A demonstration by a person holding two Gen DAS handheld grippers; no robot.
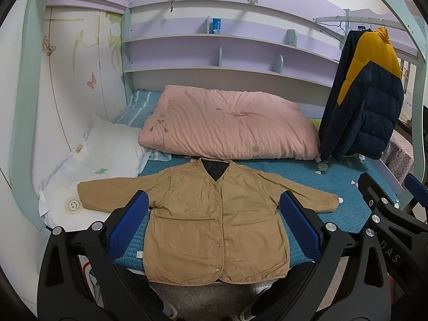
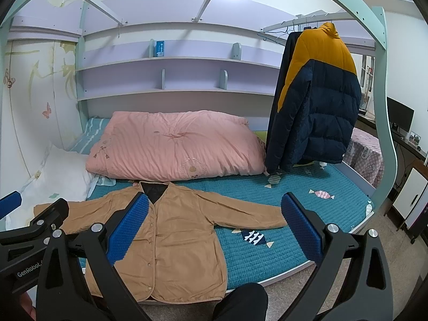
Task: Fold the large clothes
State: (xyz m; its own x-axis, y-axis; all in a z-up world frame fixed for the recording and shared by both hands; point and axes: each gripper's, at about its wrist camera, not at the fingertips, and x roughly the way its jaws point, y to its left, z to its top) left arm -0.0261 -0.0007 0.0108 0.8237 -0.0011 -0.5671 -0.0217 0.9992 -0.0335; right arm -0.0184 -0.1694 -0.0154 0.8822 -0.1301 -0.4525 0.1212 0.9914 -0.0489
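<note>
A tan button-front jacket (image 1: 211, 222) lies flat and face up on the teal bed cover (image 1: 345, 214), sleeves spread out to both sides, hem hanging over the bed's front edge. My left gripper (image 1: 214, 206) hovers open in front of it, blue pads apart, holding nothing. The right wrist view shows the same jacket (image 2: 171, 238) to the left, its right sleeve reaching toward the pad. My right gripper (image 2: 214, 208) is open and empty above the cover (image 2: 267, 256). Each gripper shows at the edge of the other's view.
A pink folded quilt (image 1: 227, 125) lies behind the jacket, a white pillow (image 1: 107, 147) at the left. A navy and yellow puffer jacket (image 2: 318, 101) hangs at the right over the bed. Shelves line the back wall. A dark-trousered knee (image 2: 240, 305) shows below.
</note>
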